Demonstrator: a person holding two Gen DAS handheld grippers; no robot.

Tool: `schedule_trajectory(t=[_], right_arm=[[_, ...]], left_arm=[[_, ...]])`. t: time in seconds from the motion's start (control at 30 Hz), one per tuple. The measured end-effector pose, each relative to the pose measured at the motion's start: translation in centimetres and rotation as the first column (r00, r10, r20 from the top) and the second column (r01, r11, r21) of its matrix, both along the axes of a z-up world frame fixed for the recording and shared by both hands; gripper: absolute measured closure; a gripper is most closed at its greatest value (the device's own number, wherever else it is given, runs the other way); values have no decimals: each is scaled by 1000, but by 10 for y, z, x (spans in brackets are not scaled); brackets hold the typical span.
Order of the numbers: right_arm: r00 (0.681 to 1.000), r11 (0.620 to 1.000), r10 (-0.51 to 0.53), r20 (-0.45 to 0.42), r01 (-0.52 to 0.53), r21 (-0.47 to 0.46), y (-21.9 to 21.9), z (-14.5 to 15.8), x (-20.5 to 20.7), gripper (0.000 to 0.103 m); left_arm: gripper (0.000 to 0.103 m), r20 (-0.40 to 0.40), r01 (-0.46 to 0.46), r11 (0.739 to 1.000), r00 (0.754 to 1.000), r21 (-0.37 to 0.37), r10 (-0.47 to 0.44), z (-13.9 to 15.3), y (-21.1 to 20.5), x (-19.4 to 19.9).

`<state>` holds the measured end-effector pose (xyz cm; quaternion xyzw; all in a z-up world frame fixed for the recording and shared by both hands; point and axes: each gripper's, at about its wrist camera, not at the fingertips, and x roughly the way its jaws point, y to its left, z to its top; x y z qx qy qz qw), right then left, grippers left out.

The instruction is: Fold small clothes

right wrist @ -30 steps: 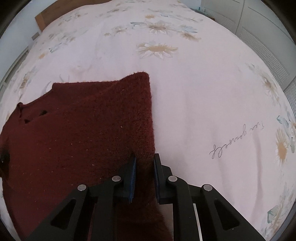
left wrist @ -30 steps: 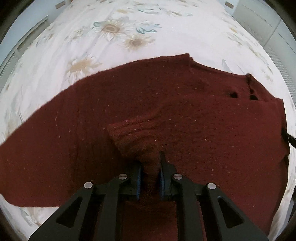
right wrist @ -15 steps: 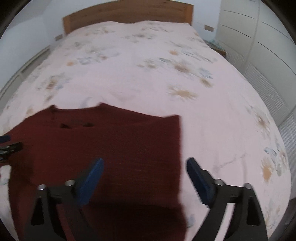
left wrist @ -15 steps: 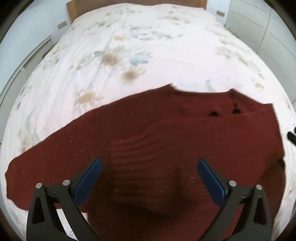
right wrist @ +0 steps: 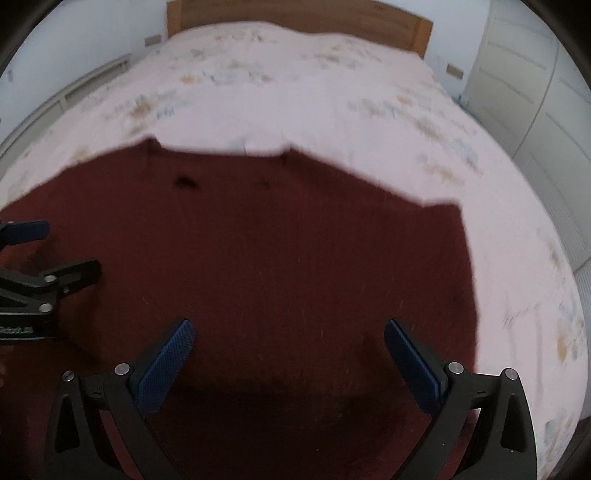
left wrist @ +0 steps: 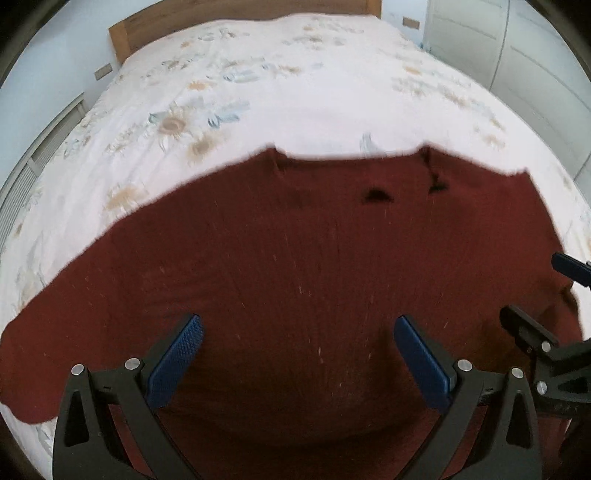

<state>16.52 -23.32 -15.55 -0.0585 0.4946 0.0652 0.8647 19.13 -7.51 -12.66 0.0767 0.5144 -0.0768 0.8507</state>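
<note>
Hovering spread-wide, both tongs (left wrist: 295, 350) (right wrist: 288, 354) overhang sweater (left wrist: 295, 240).

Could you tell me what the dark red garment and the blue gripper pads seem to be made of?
Dark red knitted garment: probably wool-like knit, fuzzy matte, pale lint flecks. Blue gripper pads: likely rubber or plastic, with a fine grid texture. Both grippers, left and right, are open.

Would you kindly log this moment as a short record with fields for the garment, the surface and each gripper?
garment: dark red knit sweater, lying flat, neckline at the far edge
surface: floral bedspread on a bed with a wooden headboard
left gripper: jaws wide open, above the sweater's near part, holding nothing
right gripper: jaws wide open, above the sweater, holding nothing
background: white wardrobe to the right
</note>
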Motion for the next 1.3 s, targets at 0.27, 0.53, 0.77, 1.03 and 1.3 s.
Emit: schedule_trajectory(t=[0.27, 0.53, 0.77, 1.03, 1.3], right_arm=[[997, 996, -80, -20, 81, 32, -51, -13, 4, 0], [996, 995, -79, -31, 80, 54, -63, -22, 4, 0], [996, 997, -69, -64, 71, 41, -59, -12, 10, 0], [996, 994, -92, -22, 93, 60, -65, 42, -28, 0], [987, 987, -160, 14, 160, 35, -77, 66, -73, 0]], left_arm=[[1, -57, -20, 999, 998, -40, 17, -23, 29, -7], [1, -39, -29, 999, 999, -34, 27, -29, 35, -7], [1, -29, -69, 997, 997, -25, 68, -25, 31, -9], [1, 7, -85, 991, 996, -105, 86, 18, 69, -37], [1, 17, -310, 944, 949, -115, 314, 55, 159, -74]])
